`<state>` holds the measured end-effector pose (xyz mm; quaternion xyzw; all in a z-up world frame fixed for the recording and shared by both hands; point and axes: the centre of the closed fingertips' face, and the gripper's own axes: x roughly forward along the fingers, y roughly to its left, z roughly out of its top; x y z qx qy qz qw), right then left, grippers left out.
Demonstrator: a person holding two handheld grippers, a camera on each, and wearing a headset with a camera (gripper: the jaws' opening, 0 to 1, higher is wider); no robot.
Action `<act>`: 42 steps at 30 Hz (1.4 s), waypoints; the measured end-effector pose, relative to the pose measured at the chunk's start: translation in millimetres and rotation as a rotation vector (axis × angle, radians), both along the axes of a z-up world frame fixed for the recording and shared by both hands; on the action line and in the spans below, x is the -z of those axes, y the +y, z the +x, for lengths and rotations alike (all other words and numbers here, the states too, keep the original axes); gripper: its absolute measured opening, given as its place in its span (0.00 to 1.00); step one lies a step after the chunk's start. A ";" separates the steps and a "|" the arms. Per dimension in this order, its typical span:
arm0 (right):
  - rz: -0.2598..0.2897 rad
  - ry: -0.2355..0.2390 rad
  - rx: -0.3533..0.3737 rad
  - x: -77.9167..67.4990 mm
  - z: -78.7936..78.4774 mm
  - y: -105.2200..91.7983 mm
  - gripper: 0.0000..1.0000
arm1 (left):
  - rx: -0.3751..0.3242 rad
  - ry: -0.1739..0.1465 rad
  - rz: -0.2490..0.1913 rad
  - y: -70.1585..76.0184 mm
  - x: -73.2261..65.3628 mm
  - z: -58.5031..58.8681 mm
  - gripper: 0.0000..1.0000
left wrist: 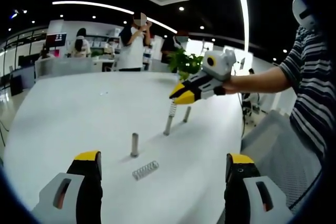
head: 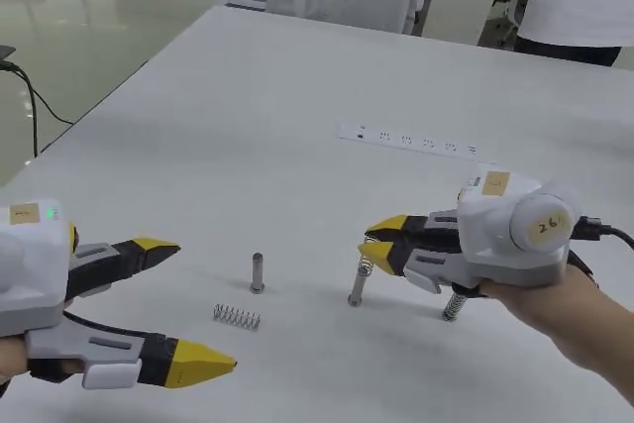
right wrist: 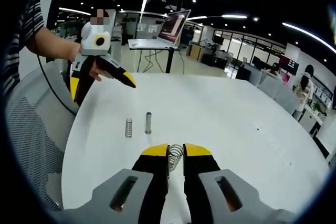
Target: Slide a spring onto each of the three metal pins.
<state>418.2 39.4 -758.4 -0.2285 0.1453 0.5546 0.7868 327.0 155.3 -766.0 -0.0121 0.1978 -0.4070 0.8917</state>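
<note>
Found left gripper (head: 198, 304) gaping, empty, above white table (head: 297, 126). Just beyond, spotted loose spring (head: 237, 317) lying flat near bare pin (head: 258, 272). Further right, noted right gripper (head: 376, 242) pinching second spring (right wrist: 176, 151) atop middle pin (head: 356, 289); saw third pin (head: 453, 306) already wearing a spring.

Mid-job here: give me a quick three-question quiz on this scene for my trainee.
1. True or false: the left gripper is open and holds nothing.
2. Where does the loose spring lie? A) on the table beside the bare pin; B) slid onto a pin; C) between a gripper's jaws.
3. Fill in: the right gripper is shut on a ____ at the top of the middle pin.
Key: 1 true; 2 A; 3 spring.
</note>
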 end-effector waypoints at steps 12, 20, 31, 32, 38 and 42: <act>-0.008 0.009 0.000 7.6 1.0 1.4 0.07 | 0.001 0.006 -0.001 0.0 1.4 -1.0 0.95; -0.024 0.027 0.007 20.4 1.2 2.5 0.07 | 0.001 0.008 0.002 -0.2 3.0 -1.3 0.95; -0.043 0.064 0.034 42.9 0.0 3.7 0.07 | -0.002 0.008 0.000 -1.3 4.0 -0.8 0.94; -0.035 0.070 0.040 44.1 -0.3 3.9 0.07 | -0.003 0.006 -0.003 -2.3 3.3 -0.3 0.94; -0.062 0.044 0.035 55.9 -3.2 1.5 0.07 | -0.003 0.004 -0.010 -4.7 2.2 0.3 0.94; -0.074 0.044 0.037 54.4 -3.5 0.3 0.07 | -0.004 0.004 -0.011 -4.4 2.1 0.2 0.94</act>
